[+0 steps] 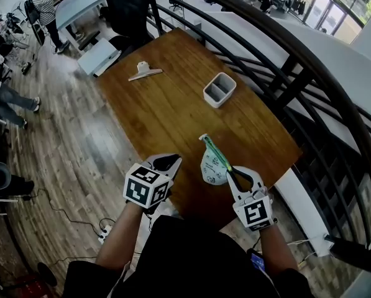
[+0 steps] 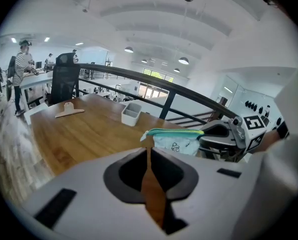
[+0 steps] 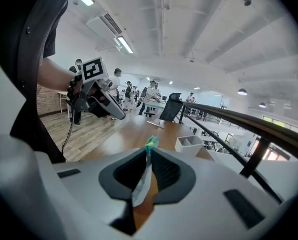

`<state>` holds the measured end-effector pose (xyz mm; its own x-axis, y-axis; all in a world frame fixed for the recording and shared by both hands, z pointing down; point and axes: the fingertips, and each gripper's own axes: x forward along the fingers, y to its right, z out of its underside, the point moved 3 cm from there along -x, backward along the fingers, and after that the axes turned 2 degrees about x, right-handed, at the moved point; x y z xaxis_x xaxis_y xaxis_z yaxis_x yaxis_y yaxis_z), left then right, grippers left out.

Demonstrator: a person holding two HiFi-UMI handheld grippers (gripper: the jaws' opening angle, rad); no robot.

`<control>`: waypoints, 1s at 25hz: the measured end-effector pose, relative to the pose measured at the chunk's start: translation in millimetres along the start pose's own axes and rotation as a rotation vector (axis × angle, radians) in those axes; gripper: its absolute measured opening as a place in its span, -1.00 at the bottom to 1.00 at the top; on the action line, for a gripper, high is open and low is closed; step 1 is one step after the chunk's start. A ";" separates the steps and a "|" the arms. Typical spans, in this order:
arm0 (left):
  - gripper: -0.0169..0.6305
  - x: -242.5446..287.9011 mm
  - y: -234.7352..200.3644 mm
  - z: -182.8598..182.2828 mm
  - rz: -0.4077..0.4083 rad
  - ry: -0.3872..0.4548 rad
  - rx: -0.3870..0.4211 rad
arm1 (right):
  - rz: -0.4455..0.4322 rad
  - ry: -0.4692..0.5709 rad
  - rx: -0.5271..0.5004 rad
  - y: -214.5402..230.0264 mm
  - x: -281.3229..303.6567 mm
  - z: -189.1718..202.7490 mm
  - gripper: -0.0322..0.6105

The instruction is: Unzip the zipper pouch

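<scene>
Right now R gripper (image 1: 233, 172) is clamped on one end of the zipper pouch (image 1: 212, 164), held w/ its green zipper edge up, over the near part of the wooden table (image 1: 166, 110). L gripper (image 1: 168, 161) sits beside it, jaws pressed together w/ nothing btwn them, not touching the pouch.

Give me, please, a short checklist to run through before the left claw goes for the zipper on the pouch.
1. Right claw clamped on the pouch: ok.
2. Left claw carrying nothing: ok.
3. Left claw open, ready to grasp: not ok, it is shut.
4. Zipper turned up, in the head view: ok.
5. Zipper pull located: cannot tell.
6. Left claw and pouch apart, nothing between them: ok.
</scene>
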<state>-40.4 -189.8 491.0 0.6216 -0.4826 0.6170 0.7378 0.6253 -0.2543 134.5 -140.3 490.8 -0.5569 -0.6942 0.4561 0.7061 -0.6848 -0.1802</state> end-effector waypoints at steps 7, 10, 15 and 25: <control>-0.90 -4.1 -2.4 6.7 -0.012 -0.008 -0.024 | 0.031 -0.052 0.029 4.2 4.3 8.0 -0.47; -0.90 -5.0 -3.5 6.7 -0.020 -0.005 -0.028 | 0.084 -0.065 0.016 12.0 3.1 10.5 -0.44; -0.90 -9.9 -3.1 5.1 -0.038 0.011 -0.029 | 0.145 -0.041 0.024 28.5 0.0 5.7 -0.35; -0.90 -60.3 7.2 0.8 -0.131 0.169 -0.034 | 0.044 0.036 0.000 4.7 -1.2 -19.0 -0.39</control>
<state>-72.8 -155.7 452.5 0.5527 -0.6565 0.5134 0.8222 0.5303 -0.2071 130.2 -146.9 472.9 -0.5405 -0.7311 0.4164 0.7303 -0.6534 -0.1993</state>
